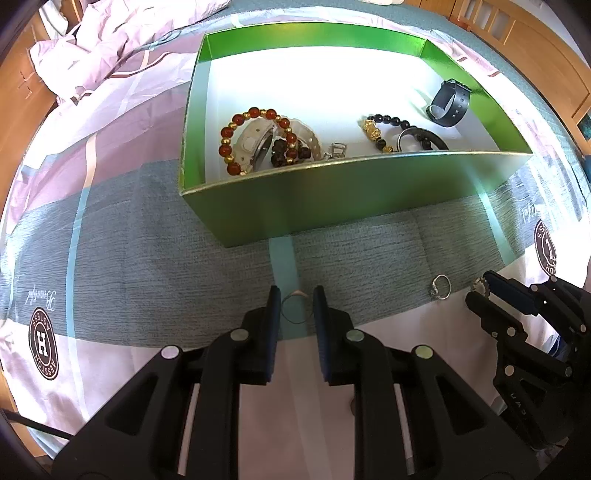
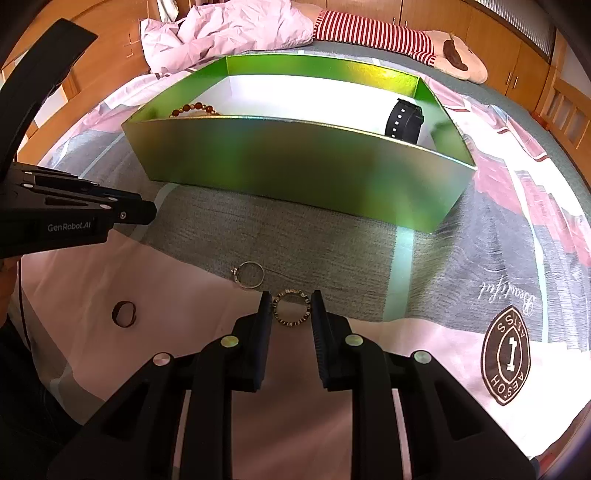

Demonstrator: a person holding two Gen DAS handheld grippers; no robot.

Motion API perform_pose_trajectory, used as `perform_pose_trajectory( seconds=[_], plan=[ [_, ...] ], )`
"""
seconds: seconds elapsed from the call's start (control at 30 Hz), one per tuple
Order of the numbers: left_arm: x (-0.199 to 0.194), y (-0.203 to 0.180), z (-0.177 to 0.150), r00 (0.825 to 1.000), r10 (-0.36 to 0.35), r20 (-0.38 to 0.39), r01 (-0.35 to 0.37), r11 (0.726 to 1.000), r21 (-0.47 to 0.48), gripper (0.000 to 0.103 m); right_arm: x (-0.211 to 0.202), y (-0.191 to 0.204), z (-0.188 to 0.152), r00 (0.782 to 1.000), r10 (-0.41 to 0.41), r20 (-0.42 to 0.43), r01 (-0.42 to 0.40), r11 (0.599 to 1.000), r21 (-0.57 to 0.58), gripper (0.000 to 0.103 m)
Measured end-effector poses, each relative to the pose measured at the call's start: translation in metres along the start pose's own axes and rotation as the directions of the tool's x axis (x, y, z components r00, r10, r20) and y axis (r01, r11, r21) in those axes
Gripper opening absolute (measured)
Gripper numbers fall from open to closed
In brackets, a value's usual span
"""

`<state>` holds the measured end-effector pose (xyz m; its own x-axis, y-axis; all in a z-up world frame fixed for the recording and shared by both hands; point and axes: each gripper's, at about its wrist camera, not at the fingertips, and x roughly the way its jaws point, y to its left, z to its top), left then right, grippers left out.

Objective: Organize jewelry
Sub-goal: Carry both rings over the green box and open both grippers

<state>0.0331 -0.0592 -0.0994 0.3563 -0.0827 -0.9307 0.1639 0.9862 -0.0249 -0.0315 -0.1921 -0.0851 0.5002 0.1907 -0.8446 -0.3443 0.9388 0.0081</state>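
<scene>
we list: green box [image 1: 332, 199], open-topped, on a patterned bedsheet [image 1: 129, 240]; its near wall stands between both grippers and the pieces inside.

inside the box: a red-and-gold bead bracelet [image 1: 255, 138] overlapping a pale-strapped watch [image 1: 258, 144] at the left; a small silver piece [image 1: 338, 149] by the near wall; a black-and-gold bead bracelet [image 1: 391, 131] with a dark bangle [image 1: 421, 138]; a black watch [image 1: 448, 103] standing on edge at the right.

on the sheet, outside the box: a thin ring [image 1: 295, 310] between the fingers of our left gripper [image 1: 295, 301], the pads close on either side, clamped on it as far as we can see; a studded ring [image 2: 291, 308] clasped between the fingers of our right gripper [image 2: 290, 304]; a silver ring with a stone [image 2: 249, 275] lying free just beside the studded one; a dark ring [image 2: 123, 314] well apart, to the left in the right wrist view.

beyond: a rumpled pink quilt [image 2: 229, 29], a plush toy in red-and-white stripes [image 2: 388, 35], wooden cupboards [image 2: 491, 33].

writing: "genrobot.ai" on the left gripper's body; "beautiful" in script on the sheet; round badges, lettering only partly legible.
</scene>
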Motion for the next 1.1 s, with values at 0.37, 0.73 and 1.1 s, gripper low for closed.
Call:
perform_pose_trajectory(
  seconds=[0.37, 0.73, 1.1],
  plan=[
    [-0.083, 0.013, 0.029, 0.955, -0.239, 0.174, 0.246, 0.969, -0.015, 0.018, -0.068, -0.012, 0.053, 0.977, 0.012, 0.213, -0.013, 1.0, 0.002, 0.022],
    [-0.045, 0.021, 0.095, 0.955, -0.226, 0.194, 0.237, 0.971, -0.038, 0.018, -0.015, -0.037, 0.108, 0.98, -0.004, 0.2, -0.008, 0.998, 0.058, 0.022],
    [-0.029, 0.029, 0.089, 0.955, -0.251, 0.159, 0.265, 0.961, -0.077, 0.03, -0.038, -0.04, 0.088, 0.978, 0.021, 0.207, -0.043, 0.994, 0.099, 0.053]
  ],
)
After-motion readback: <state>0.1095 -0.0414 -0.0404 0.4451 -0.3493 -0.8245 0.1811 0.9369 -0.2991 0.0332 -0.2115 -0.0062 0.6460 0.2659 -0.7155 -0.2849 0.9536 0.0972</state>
